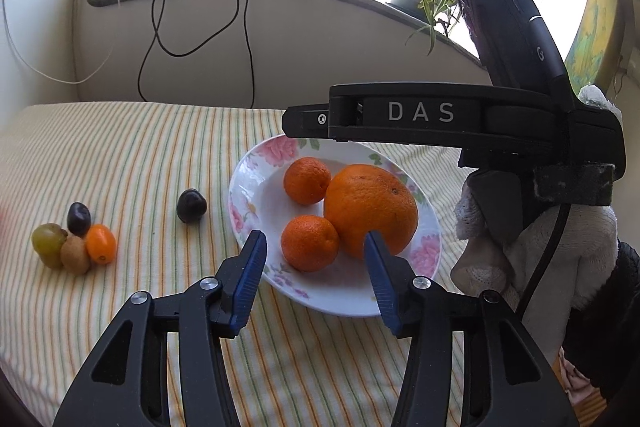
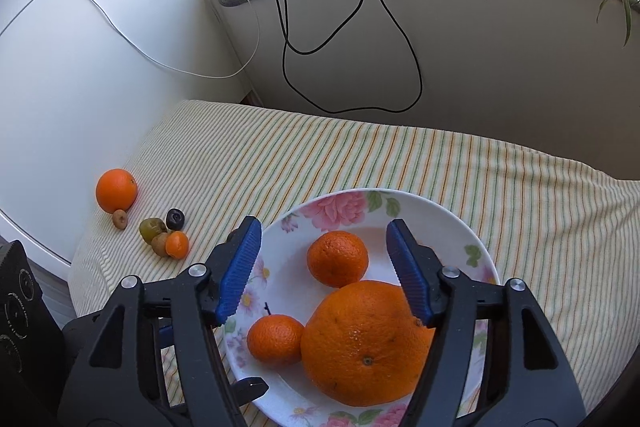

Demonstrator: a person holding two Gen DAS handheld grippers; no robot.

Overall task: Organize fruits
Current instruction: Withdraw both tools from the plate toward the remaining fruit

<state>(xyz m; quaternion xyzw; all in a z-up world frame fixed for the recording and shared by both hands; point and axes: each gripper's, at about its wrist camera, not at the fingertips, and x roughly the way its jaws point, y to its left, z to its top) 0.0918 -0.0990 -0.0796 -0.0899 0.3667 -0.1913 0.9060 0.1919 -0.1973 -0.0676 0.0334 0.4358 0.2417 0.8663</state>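
Note:
A white flowered plate (image 1: 248,195) (image 2: 460,223) holds a large orange (image 1: 370,209) (image 2: 366,343) and two tangerines (image 1: 307,181) (image 1: 310,243). My left gripper (image 1: 314,241) is open at the plate's near rim; the nearer tangerine lies between its blue pads, untouched. My right gripper (image 2: 323,227) is open over the plate. Its right pad overlaps the large orange's edge and its left pad stands well apart. The far tangerine (image 2: 337,258) lies beyond its tips. In the left wrist view its black body (image 1: 420,115) hangs above the plate in a gloved hand (image 1: 560,267).
Loose on the striped cloth (image 1: 140,155), left of the plate: a dark plum (image 1: 192,206), a cluster with a kumquat (image 1: 101,243) and a green fruit (image 1: 49,243), and an orange (image 2: 116,190) near the edge. Black cables (image 2: 360,27) hang on the wall behind.

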